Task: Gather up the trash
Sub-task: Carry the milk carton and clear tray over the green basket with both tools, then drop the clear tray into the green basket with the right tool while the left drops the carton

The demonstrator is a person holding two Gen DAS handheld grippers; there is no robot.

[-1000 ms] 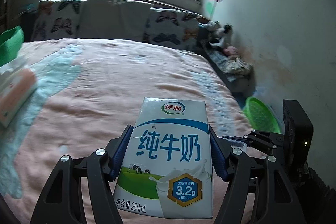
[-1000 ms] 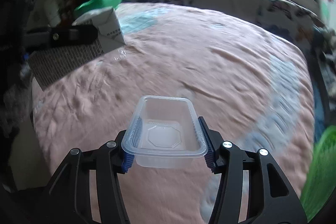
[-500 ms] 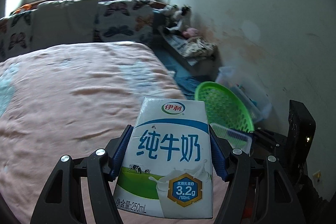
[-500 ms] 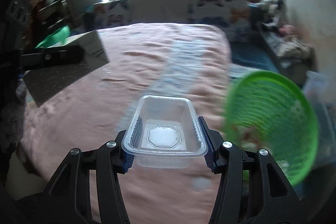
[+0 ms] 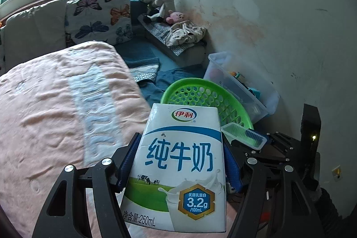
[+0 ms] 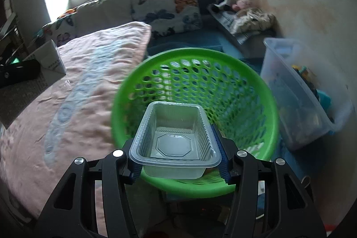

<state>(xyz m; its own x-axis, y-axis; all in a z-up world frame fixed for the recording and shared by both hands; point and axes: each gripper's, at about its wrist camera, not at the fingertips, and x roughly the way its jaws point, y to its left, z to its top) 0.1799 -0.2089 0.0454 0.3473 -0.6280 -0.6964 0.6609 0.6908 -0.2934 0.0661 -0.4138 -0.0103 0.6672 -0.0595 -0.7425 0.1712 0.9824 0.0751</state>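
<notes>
Over the last second both views have swung from the middle of the bed [image 5: 55,108] toward its right edge, and the green basket [image 6: 263,104], then only a sliver at the frame margin, now fills the centre of the right wrist view. It stands on the floor between the bed and a clear storage bin [image 6: 299,104] by the wall. This indicates that the carry phase is nearly complete and the drop phase is next.

The milk carton [image 5: 178,171] is unchanged in its seating: the left gripper [image 5: 178,168] is clenched on its two sides, label facing the camera, and holds it over the bed edge with the basket rim just beyond its top.

The clear plastic tray [image 6: 176,137] is clamped by its long sides in the right gripper [image 6: 178,157], open side up, and now sits in front of the basket mouth; whether it is fully over the opening cannot be told.

Judgement: release the tray first, as it is closer; the carton needs further travel to the right
</notes>
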